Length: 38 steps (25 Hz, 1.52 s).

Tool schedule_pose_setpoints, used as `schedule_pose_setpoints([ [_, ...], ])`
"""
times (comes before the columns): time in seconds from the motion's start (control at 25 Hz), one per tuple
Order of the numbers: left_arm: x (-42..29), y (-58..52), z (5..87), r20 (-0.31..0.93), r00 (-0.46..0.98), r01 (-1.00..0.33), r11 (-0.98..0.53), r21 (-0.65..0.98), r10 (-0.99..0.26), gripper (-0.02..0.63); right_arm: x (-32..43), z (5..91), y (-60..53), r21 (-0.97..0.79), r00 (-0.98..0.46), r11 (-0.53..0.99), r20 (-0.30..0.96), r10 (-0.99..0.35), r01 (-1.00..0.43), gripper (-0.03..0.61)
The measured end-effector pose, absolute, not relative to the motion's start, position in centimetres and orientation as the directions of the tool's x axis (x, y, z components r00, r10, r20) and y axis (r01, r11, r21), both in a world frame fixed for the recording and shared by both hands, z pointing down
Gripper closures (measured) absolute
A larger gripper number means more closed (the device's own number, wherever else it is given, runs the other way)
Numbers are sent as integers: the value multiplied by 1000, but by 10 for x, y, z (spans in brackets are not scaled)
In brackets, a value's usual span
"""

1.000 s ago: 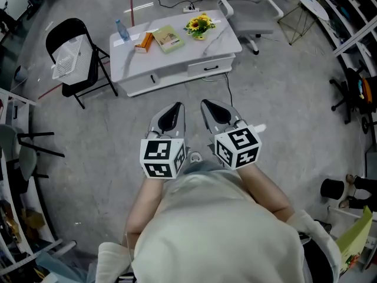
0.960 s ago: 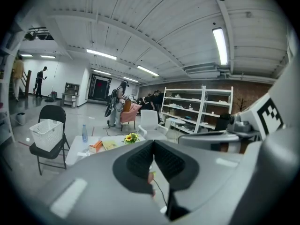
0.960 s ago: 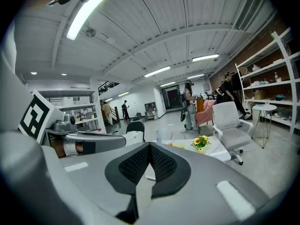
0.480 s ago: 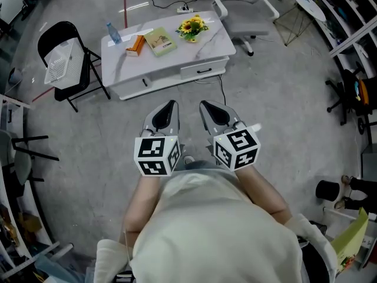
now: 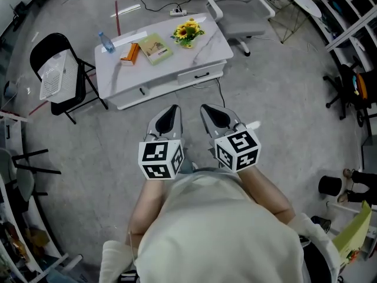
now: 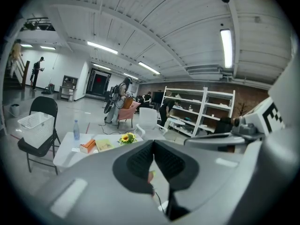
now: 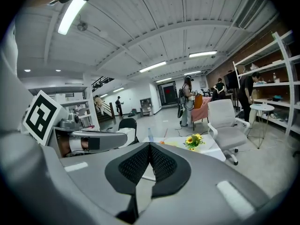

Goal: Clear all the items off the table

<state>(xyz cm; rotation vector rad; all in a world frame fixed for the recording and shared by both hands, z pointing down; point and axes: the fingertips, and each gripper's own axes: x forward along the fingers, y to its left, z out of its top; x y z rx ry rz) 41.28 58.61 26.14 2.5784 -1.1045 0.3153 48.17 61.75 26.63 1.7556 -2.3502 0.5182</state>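
A low white table (image 5: 197,55) stands a few steps ahead on the grey floor. It carries a water bottle (image 5: 105,42), an orange box (image 5: 129,53), a green book (image 5: 155,48) and a bunch of sunflowers (image 5: 187,31). My left gripper (image 5: 172,109) and right gripper (image 5: 207,108) are held side by side in front of my body. Both point toward the table, well short of it, and both are shut with nothing between the jaws. The left gripper view shows the bottle (image 6: 76,129), box (image 6: 87,146) and flowers (image 6: 125,138) beyond its jaws. The right gripper view shows the flowers (image 7: 193,140).
A black folding chair with a white basket (image 5: 53,75) on it stands left of the table. A white office chair (image 5: 235,5) is behind the table's right end, with a power strip and cables (image 5: 179,9) on the floor. Shelving and a black chair base (image 5: 347,93) line the right side.
Both grippers have moved forward with the person toward the table, staying shut. In the head view the table now sits further left and looks slightly larger.
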Motion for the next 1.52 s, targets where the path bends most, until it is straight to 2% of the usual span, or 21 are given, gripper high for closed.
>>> schedule_pose_setpoints([
  [0.68, 440, 452, 256, 318, 752, -650, -727, 221, -577, 603, 500, 259, 486, -152, -204, 162, 331, -921, -975, 581],
  [1.52, 442, 305, 261, 350, 791, -591, -776, 220, -502, 603, 502, 263, 344, -175, -130, 73, 343, -930, -982, 581],
])
